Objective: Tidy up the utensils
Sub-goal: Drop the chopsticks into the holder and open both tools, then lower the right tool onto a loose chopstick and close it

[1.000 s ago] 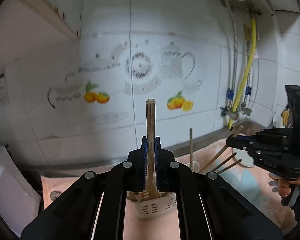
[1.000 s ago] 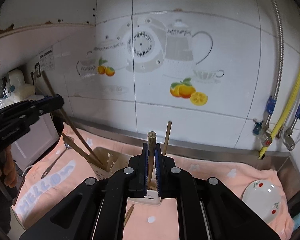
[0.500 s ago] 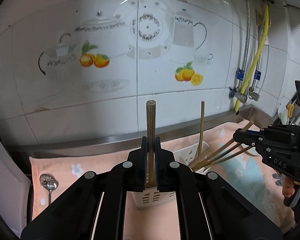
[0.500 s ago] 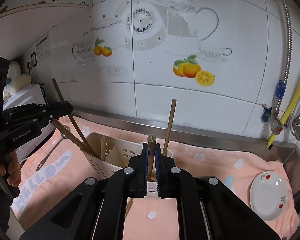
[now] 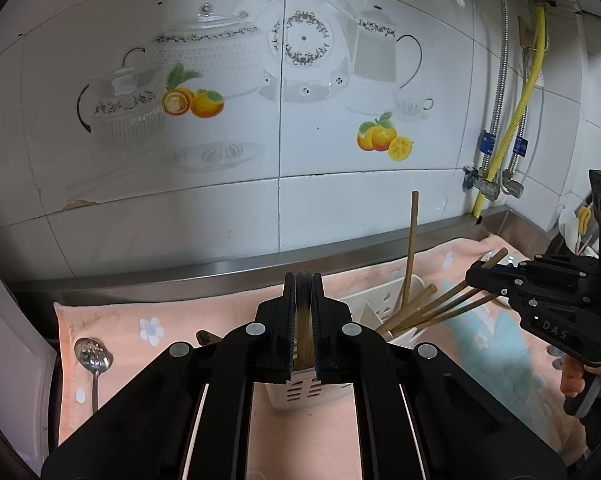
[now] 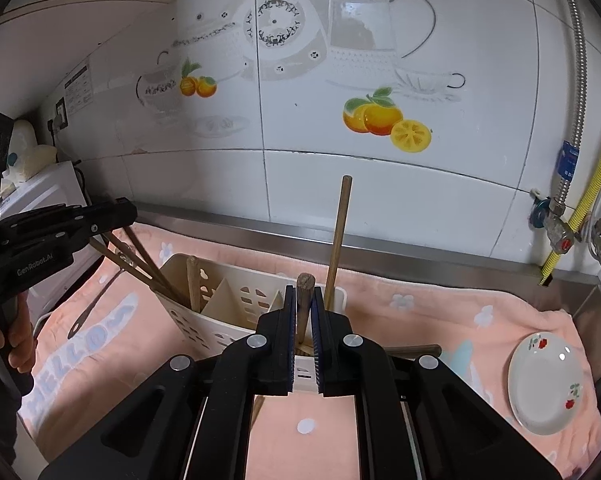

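My left gripper (image 5: pixel 303 280) is shut on a bundle of wooden chopsticks (image 5: pixel 303 320), blurred, whose tops barely clear the jaw tips. Their lower ends reach into the white slotted utensil holder (image 5: pixel 304 392) just below. My right gripper (image 6: pixel 303 292) is shut on more chopsticks (image 6: pixel 304 284), also slanting down into the holder (image 6: pixel 228 300). Each view shows the other gripper from the side: the right gripper (image 5: pixel 476 276) at right, the left gripper (image 6: pixel 116 216) at left, both holding chopsticks angled into the holder. A single chopstick (image 6: pixel 340 232) stands upright in the holder's far end.
The holder sits on a pink towel (image 6: pixel 460 320) along a tiled wall. A metal spoon (image 5: pixel 92 354) lies on the towel at left, a small floral plate (image 6: pixel 544 384) at right. A yellow hose with valves (image 6: pixel 560 236) hangs in the right corner. A white appliance (image 6: pixel 40 192) stands far left.
Both grippers have sunk toward the holder. In the left wrist view the chopstick end that stood high above the jaws now sits almost level with their tips.
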`<state>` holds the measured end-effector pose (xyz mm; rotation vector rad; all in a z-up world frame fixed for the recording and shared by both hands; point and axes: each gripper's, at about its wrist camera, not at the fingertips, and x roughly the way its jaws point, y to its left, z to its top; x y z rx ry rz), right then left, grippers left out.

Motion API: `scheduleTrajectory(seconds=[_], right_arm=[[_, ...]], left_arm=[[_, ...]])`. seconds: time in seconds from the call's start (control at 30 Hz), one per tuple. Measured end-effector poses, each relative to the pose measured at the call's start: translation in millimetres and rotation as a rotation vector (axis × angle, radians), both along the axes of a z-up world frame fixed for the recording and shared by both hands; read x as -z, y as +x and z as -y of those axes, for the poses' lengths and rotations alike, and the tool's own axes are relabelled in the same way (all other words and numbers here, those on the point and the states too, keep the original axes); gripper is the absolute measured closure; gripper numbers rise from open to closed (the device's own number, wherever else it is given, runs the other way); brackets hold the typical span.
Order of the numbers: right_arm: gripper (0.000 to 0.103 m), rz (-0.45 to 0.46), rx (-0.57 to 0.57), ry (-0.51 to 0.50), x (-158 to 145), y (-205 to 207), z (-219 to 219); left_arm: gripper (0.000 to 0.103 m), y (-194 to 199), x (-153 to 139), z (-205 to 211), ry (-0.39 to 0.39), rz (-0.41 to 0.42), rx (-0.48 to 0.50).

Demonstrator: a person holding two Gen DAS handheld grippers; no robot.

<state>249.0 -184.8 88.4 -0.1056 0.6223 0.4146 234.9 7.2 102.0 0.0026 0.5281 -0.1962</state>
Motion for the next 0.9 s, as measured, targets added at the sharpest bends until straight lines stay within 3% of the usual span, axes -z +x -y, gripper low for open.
scheduleTrajectory(seconds=[0.1,0.17,0.27,0.47,0.53,0.6,0.7,0.8,0.9], right_arm=[[0.094,0.010,0.003,0.005,-4,-4,3],[0.084,0.026,0.007,0.009,-8,-10,5],[0.081,0.050,0.009,0.007,-12,-20,8],[0.074,0.078,-0.006,0.006,-11,-57,12],[0.073,0.072,-0.017,0.004,-3,-72,11],[0.072,0.060,-0.027,0.003,7,-84,10],[0.070,0.029,-0.038,-0.007,28,-102,7],[0.070,-0.006,-0.043,-0.019,52,-118,3],[0.070,-0.053,-0.046,-0.031,78,-132,-1]], left_arm=[[0.094,-2,-1,0,0.000,0.001,-0.001],[0.090,-5,-4,0,-0.003,0.008,-0.003],[0.075,-13,-8,0,0.001,0.026,-0.009],[0.060,-37,-13,-1,0.000,0.055,-0.021],[0.055,-46,-11,-2,-0.003,0.057,-0.023],[0.040,-55,-7,-3,-0.002,0.060,-0.034],[0.036,-68,1,-1,0.009,0.056,-0.028],[0.021,-82,15,2,0.022,0.048,-0.028],[0.017,-91,27,2,0.026,0.035,-0.027]])
